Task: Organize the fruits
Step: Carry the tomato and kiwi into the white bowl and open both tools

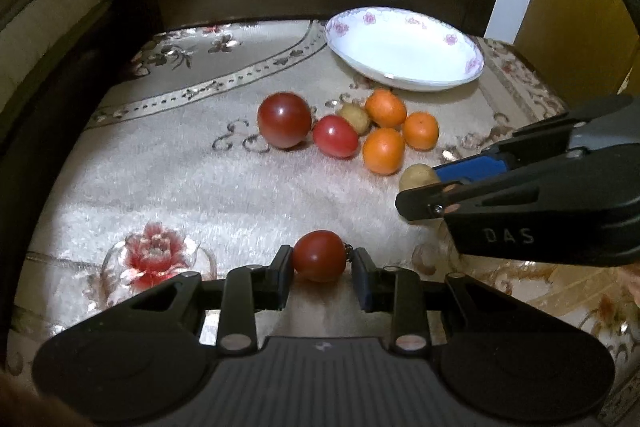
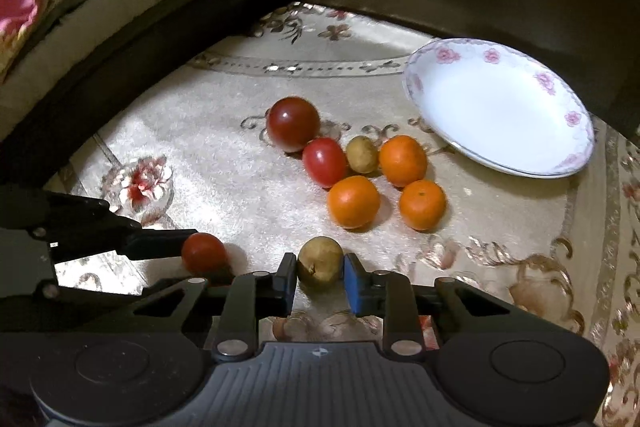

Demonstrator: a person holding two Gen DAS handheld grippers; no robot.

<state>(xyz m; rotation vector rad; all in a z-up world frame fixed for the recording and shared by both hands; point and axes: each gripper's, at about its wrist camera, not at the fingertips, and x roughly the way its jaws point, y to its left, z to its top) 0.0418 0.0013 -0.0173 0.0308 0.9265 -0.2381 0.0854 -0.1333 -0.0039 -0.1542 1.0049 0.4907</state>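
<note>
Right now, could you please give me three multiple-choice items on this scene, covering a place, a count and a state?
1. Where is the white plate?
A. on the cloth beyond the fruit cluster
B. under the oranges
C. between the jaws of a hand-held gripper

2. How many oranges lie loose on the cloth?
A. one
B. three
C. five

3. What does the right hand-held gripper hold?
A. nothing
B. a red tomato
C. a small brownish-yellow fruit

Answers: 1 A, the plate sits bare by the dark drawer front; 2 B, three oranges sit together near the plate; 3 C, both pads press on the brownish-yellow fruit.
</note>
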